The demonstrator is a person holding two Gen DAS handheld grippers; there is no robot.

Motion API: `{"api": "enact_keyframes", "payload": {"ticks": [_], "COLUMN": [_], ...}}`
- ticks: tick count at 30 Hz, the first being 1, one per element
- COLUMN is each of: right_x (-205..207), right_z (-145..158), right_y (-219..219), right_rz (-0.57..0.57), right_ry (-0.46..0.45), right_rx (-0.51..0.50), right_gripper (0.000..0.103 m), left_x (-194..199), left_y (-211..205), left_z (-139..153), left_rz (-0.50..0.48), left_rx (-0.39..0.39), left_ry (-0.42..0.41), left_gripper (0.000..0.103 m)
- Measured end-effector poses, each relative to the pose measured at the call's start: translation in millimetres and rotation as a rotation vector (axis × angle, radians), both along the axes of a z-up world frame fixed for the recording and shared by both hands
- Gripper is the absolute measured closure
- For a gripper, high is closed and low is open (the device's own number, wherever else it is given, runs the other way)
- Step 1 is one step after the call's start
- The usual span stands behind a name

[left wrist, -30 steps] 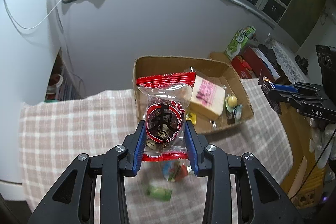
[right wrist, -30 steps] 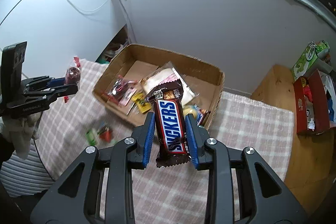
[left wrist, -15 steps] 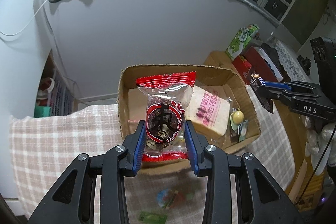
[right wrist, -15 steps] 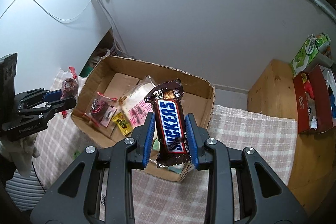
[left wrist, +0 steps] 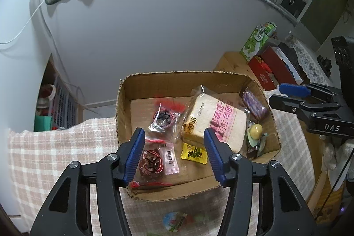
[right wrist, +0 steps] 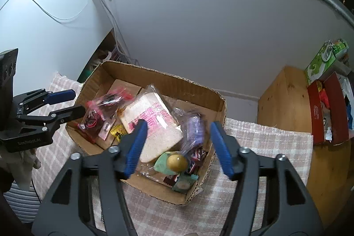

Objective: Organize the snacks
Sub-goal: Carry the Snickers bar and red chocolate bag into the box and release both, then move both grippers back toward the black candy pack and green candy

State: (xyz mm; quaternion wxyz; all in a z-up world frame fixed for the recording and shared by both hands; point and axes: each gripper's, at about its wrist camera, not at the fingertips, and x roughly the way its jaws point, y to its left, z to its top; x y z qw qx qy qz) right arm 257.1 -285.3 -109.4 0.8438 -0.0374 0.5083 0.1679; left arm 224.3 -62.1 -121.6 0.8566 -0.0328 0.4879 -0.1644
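Observation:
A cardboard box [left wrist: 124,103] of snacks stands on the checked cloth. My left gripper [left wrist: 173,133] hangs over its near left part, jaws opening and nothing between them. Below it a red-and-clear packet [left wrist: 164,118] shows blurred inside the box, above another red packet [left wrist: 152,163]. My right gripper [right wrist: 179,125] is over the box's [right wrist: 221,103] right end, jaws also opening and empty. A blurred purple-brown bar [right wrist: 193,128] lies loose beneath it, beside the bagged bread slice [right wrist: 152,123]. Each gripper shows in the other's view: the left gripper [right wrist: 66,101] and the right gripper [left wrist: 278,93].
Wrapped candies [left wrist: 174,220] lie on the cloth [left wrist: 55,147] in front of the box. A wooden side table [right wrist: 285,103] to the right carries a green carton [right wrist: 325,56] and a red box [right wrist: 331,112]. A grey wall rises right behind the cardboard box.
Both grippers moved forward over the box and opened. The red packet left the left jaws and the Snickers bar left the right jaws; both now appear blurred in the box.

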Motion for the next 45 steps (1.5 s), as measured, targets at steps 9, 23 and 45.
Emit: {"api": "enact_keyframes", "payload": {"ticks": [9, 23, 45], "right_x": [-3.9, -40.4, -150.3], "right_z": [1.1, 11.0, -47.3], "right_y": [0.9, 0.0, 39.2], "right_rz": [0.008, 0.031, 0.259], "right_ry": [0.007, -0.003, 0.181], "right_rx": [-0.002, 0.011, 0.038], "right_gripper": [0.039, 0.039, 0.039], "left_x": [-6.5, -40.6, -153.3], "left_y": [5.4, 31.3, 73.3], "left_z": [1.8, 13.3, -41.8], "left_rz": [0.01, 0.035, 0.162], "left_rx": [-0.003, -0.016, -0.126], "left_ry": [-0.003, -0.022, 0.154], "left_gripper": [0.049, 0.049, 0.053]}}
